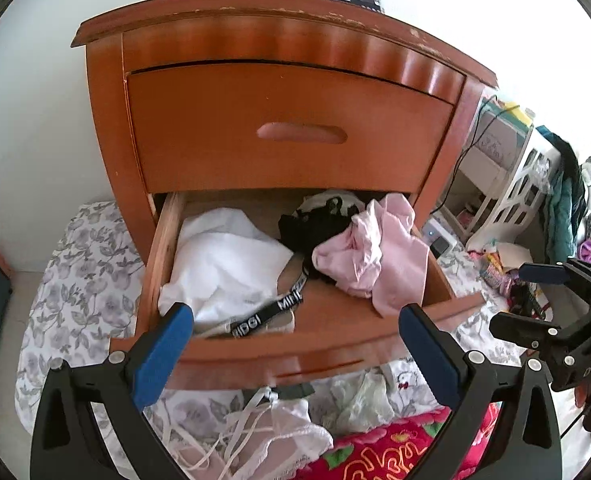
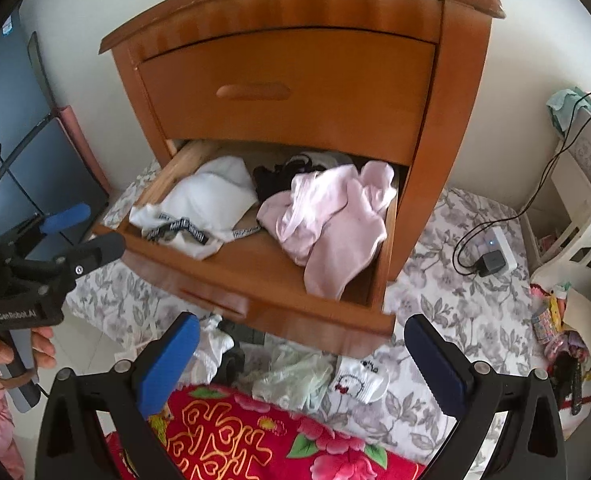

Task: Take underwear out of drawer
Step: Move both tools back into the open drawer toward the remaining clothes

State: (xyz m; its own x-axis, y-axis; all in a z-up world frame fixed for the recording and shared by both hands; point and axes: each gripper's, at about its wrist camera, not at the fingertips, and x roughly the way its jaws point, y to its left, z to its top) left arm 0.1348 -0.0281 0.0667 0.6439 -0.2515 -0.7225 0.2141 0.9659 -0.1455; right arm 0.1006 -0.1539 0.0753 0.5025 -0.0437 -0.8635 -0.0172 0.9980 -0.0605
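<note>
In front of both grippers stands a wooden nightstand [image 1: 255, 128], its upper drawer [image 1: 291, 128] closed and its lower drawer [image 1: 279, 344] pulled out over a grey floral sheet [image 1: 75, 280] on the floor. Inside the open drawer, the white garment [image 1: 223, 260] fills the left half, a crumpled pink garment [image 1: 375, 256] lies on the right with one corner drooping over the drawer's side wall, and a dark black piece [image 1: 307, 228] sits between them toward the back. A black elastic waistband with white lettering [image 1: 271, 312] runs from under the white cloth to near the drawer's front edge; it looks like part of the underwear to be taken out.

The left gripper [image 1: 295, 332] hangs just in front of the drawer's front edge, its blue pads spread wide and holding nothing. The right gripper [image 2: 301, 354] is lower and farther out, over the clothes already on the floor, its fingers likewise spread and empty.

All of this cloth should be light, limp and easy to snag on its neighbours. The waistband is probably the best place to pinch: thicker than the fabric, less slippery, and lying free on the bare drawer bottom. A grip on the loose cloth might drag the white garment along.

Below the drawer lie a red flowered blanket [image 2: 255, 440], a pale green piece [image 2: 295, 376] and a small white sock [image 2: 359, 380].
</note>
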